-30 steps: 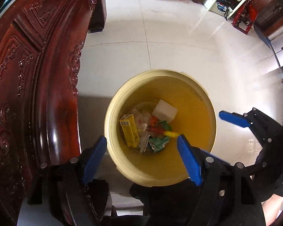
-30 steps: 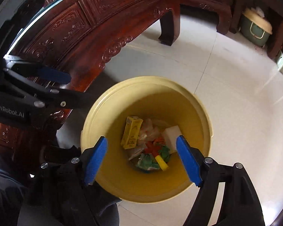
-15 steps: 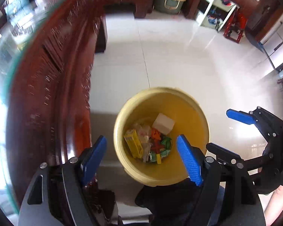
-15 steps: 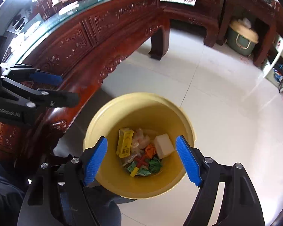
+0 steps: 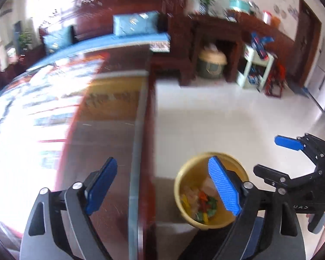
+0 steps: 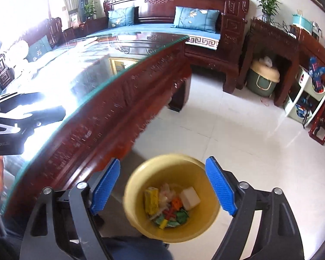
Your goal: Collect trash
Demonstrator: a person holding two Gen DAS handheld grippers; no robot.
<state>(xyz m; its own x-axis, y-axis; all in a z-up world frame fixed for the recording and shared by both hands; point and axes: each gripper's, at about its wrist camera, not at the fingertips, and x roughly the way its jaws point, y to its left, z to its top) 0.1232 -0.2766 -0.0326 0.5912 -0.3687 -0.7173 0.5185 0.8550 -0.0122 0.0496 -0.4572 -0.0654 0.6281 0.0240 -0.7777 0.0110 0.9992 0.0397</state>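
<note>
Both lifted clear of yellow bin (image 6: 140, 216); jaws just widened, nothing between. Left gripper (image 5: 162, 186), right gripper (image 6: 162, 186) released, empty. Trash (image 6: 171, 205) settled in bin at 6 o'clock, beside glass-topped table (image 6: 110, 108), likely for next pickup.

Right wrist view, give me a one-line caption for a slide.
Open right gripper above a yellow bin of trash beside a glass-topped wooden table.

Daylight glare whitens the glass tabletop (image 6: 54, 69); left view motion-blurred.
</note>
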